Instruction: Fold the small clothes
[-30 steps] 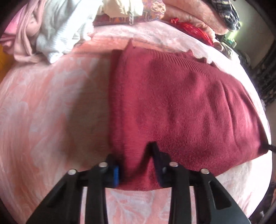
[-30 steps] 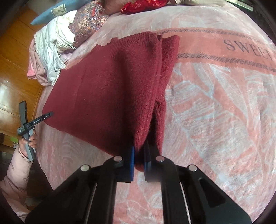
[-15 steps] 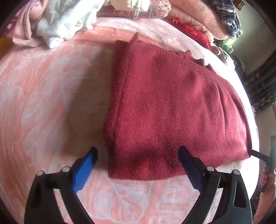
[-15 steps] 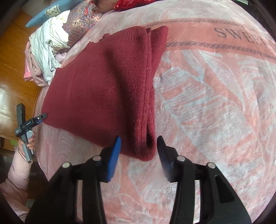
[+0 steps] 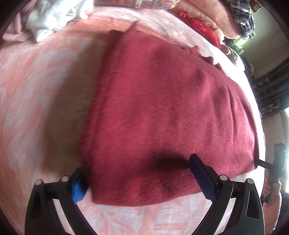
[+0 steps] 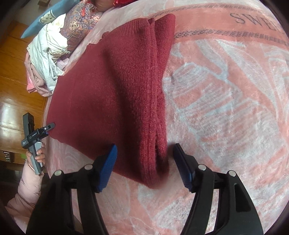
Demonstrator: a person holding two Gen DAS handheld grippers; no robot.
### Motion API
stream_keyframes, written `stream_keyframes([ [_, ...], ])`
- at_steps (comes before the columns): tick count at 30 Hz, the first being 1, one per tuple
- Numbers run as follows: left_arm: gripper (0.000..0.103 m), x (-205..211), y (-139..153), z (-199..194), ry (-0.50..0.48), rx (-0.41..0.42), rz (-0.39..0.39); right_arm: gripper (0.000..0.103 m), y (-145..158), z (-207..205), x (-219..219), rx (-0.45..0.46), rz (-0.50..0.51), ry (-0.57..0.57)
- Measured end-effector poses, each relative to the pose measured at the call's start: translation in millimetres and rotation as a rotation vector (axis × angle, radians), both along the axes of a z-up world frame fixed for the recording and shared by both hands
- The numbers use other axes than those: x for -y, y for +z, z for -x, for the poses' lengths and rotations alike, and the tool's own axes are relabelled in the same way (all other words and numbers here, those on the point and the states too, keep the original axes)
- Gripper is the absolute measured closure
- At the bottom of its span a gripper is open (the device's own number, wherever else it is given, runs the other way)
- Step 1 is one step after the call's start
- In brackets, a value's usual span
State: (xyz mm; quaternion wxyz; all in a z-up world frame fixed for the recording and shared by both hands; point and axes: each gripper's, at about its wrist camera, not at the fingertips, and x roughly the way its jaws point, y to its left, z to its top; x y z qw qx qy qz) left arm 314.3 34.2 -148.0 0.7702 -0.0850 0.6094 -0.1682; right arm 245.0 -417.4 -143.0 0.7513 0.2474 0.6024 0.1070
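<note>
A dark red knit sweater [image 5: 162, 108] lies folded on the pink blanket [image 5: 36, 90]. My left gripper [image 5: 139, 180] hovers over its near edge, jaws still opening wide. The near-left corner sits between the blue pads [image 5: 77, 188], which do not press on it. In the right wrist view the sweater [image 6: 117, 90] shows its thick folded edge on the right. My right gripper [image 6: 144, 167] straddles that edge's near end, jaws opening, pads off the cloth. A hand holds the left gripper [image 6: 34, 137] at the sweater's far-left corner.
A heap of white and pink clothes [image 6: 45, 59] lies at the blanket's back-left, beside a patterned pillow [image 6: 79, 27]. More bedding and a plaid garment [image 5: 243, 16] are stacked behind. Wooden floor [image 6: 12, 101] shows past the bed's left edge. Bare blanket [image 6: 225, 108] spreads to the sweater's right.
Both grippers went from shut on the sweater's near edge to open. The pinched-up cloth dropped flat onto the blanket. The right gripper sank a little.
</note>
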Motion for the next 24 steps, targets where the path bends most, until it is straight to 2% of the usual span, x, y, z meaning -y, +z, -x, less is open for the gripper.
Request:
stream_keyframes([
  [2, 0.004, 7, 0, -2, -0.002, -0.001, 0.009, 0.045, -1, -1, -3, 0.001, -0.012, 0.015],
  [6, 0.007, 13, -1, -3, -0.006, 0.008, -0.005, 0.046, -3, -6, -10, -0.002, -0.018, 0.039],
  [7, 0.013, 12, 0, -3, 0.002, 0.011, -0.008, 0.046, -3, -6, -10, -0.002, -0.02, 0.036],
  [11, 0.04, 5, 2, -5, 0.058, 0.007, -0.01, 0.063, -5, -5, -9, 0.001, -0.044, 0.029],
  [12, 0.042, 1, 2, -6, 0.07, -0.001, -0.002, 0.066, -6, -5, -8, 0.0, -0.069, 0.027],
  [14, 0.052, -3, 3, -6, 0.081, -0.012, 0.017, 0.076, -9, -5, -8, 0.002, -0.108, 0.036],
  [16, 0.058, -4, 4, -5, 0.085, -0.02, 0.034, 0.079, -9, -6, -10, 0.005, -0.118, 0.041],
  [18, 0.059, -2, 4, -5, 0.071, -0.024, 0.024, 0.079, -10, -7, -12, 0.003, -0.115, 0.041],
  [19, 0.049, 1, 1, -6, 0.053, -0.036, 0.002, 0.074, -11, -8, -12, -0.002, -0.117, 0.035],
  [20, 0.033, 6, -1, -6, 0.029, -0.045, 0.013, 0.071, -13, -10, -11, -0.012, -0.131, 0.022],
  [22, 0.024, 16, -1, -6, -0.005, -0.031, -0.003, 0.069, -13, -13, -13, -0.016, -0.138, 0.023],
  [24, 0.022, 28, -2, -5, -0.019, -0.012, -0.061, 0.071, -11, -15, -17, -0.019, -0.106, 0.03],
])
